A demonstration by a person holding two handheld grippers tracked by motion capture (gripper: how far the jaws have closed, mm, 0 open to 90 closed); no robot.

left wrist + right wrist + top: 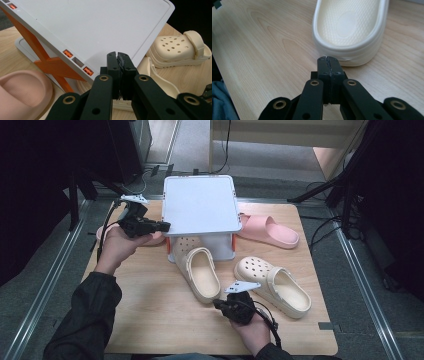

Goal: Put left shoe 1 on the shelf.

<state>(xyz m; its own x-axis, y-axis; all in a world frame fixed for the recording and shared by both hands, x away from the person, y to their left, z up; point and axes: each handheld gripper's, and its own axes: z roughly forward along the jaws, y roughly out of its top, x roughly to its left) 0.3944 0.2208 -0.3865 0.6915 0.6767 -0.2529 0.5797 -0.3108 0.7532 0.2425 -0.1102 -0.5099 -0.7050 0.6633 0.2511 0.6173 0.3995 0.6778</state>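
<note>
Two cream clogs lie on the wooden table: one (200,272) has its toe under a white rack (200,205), the other (275,285) lies to its right. My right gripper (217,304) sits low near the front edge, just behind the first clog's heel (350,27). Its jaws (328,60) are shut with nothing between them. My left gripper (166,226) is held at the rack's left edge, also shut and empty (117,56), pointing across the rack's top (100,27). A pink slide (22,90) lies below it, partly hidden by the hand.
A second pink slide (270,230) lies right of the rack. The rack stands on orange cross supports (50,62) over a white base. Bare wood (262,50) stretches across the table's front left. Stands and cables surround the table on the floor.
</note>
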